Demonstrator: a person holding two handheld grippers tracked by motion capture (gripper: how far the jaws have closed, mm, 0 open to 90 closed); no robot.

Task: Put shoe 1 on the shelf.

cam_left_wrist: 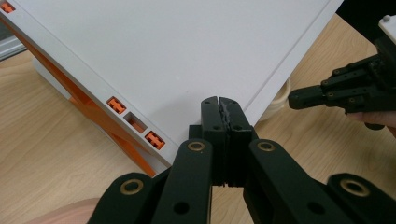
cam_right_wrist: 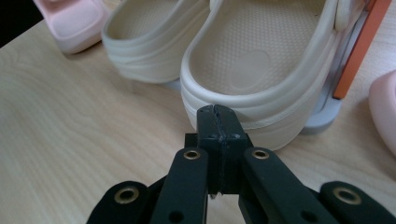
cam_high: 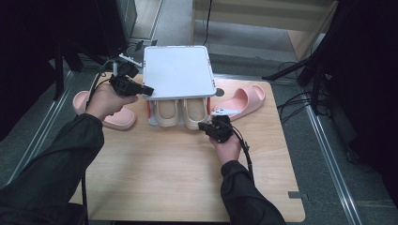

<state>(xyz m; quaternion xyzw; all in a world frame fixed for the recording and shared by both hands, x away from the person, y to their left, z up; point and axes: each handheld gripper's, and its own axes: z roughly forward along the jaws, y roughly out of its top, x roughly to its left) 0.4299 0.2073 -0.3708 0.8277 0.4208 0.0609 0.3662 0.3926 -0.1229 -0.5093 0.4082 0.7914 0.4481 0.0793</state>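
Currently both tongs closed, empty: left tongs (cam_left_wrist: pixel 218 103) on the white rack top (cam_high: pixel 177 70), right tongs (cam_right_wrist: pixel 218 112) at the right cream clog's (cam_right_wrist: pixel 261 70) heel; risk: a nudge slides the clog deeper under the rack on the desk (cam_high: pixel 164 168).

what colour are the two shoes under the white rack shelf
Cream shoes, plainest in the right gripper view.
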